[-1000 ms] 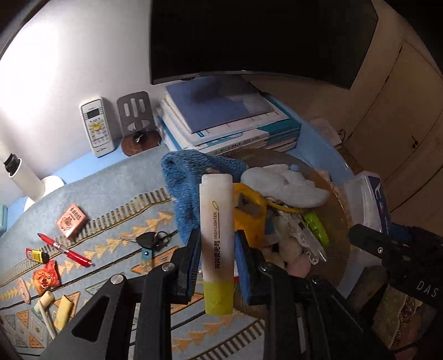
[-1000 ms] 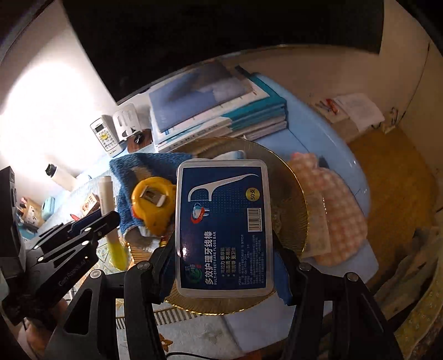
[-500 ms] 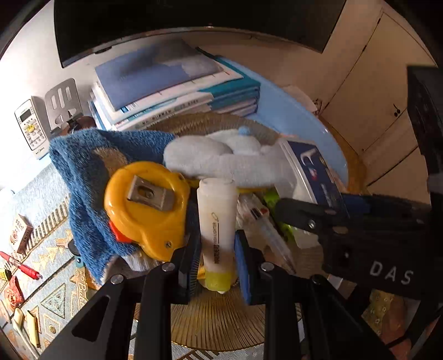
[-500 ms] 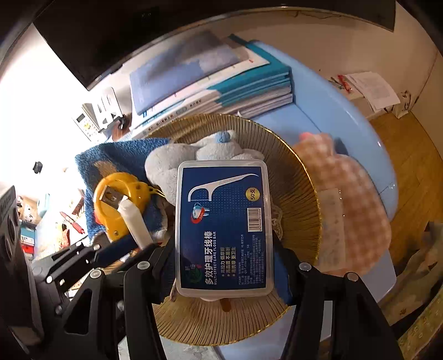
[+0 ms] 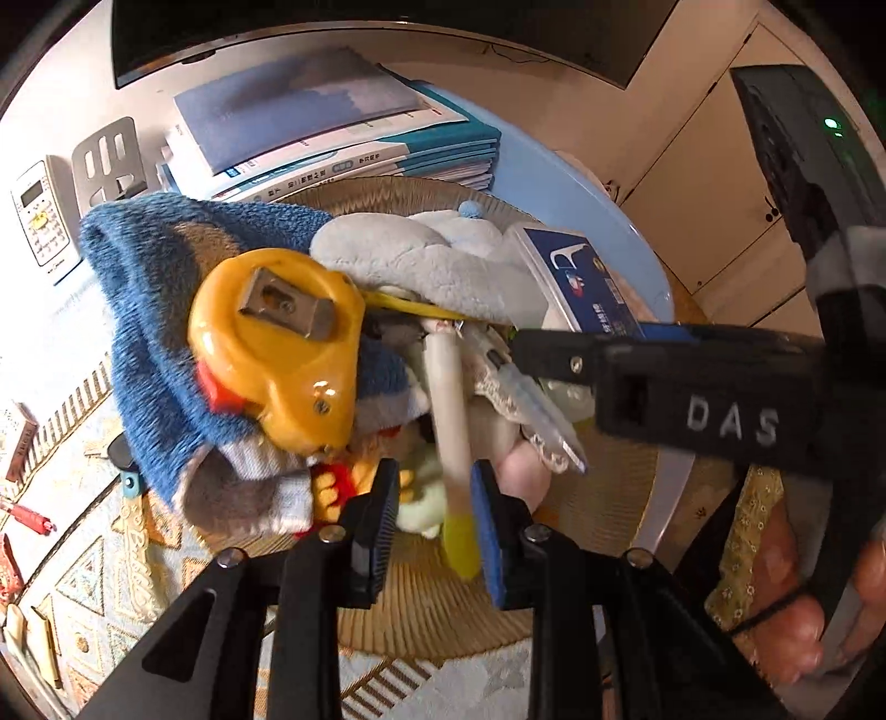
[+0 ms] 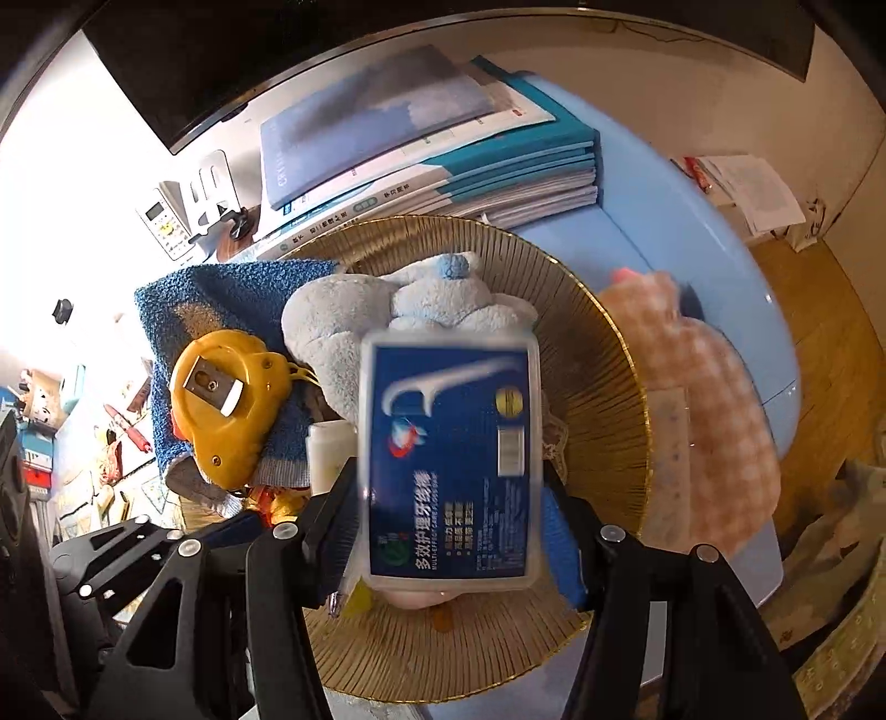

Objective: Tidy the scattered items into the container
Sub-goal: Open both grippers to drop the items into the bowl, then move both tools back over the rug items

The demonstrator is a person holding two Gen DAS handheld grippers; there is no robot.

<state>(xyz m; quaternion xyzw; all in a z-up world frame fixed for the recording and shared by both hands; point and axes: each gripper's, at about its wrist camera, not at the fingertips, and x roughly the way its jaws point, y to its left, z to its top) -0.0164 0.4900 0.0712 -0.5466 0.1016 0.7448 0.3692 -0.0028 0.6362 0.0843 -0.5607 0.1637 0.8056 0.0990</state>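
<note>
A round pale-blue worktop (image 6: 692,221) stands before a white wall, under a dark monitor (image 5: 354,33); a patterned woven mat (image 5: 83,559) covers its left part. A stack of blue and teal books (image 6: 421,160) lies at the back, just behind a round golden ribbed basket (image 6: 603,387). The basket is piled with a blue terry towel (image 5: 160,310), a yellow tape measure (image 5: 277,354) resting on it, and a pale grey-blue plush toy (image 6: 354,321).

The left tongs (image 5: 432,515) hover over the pile, spread; the white highlighter with a yellow cap (image 5: 451,443) lies blurred between them, against the right pad and clear of the left. The right tongs (image 6: 448,498) pinch a flat clear plastic box with a blue dental-floss label (image 6: 448,459) above the basket. A pink checked cloth (image 6: 714,399) lies beside the basket's right rim.
</note>
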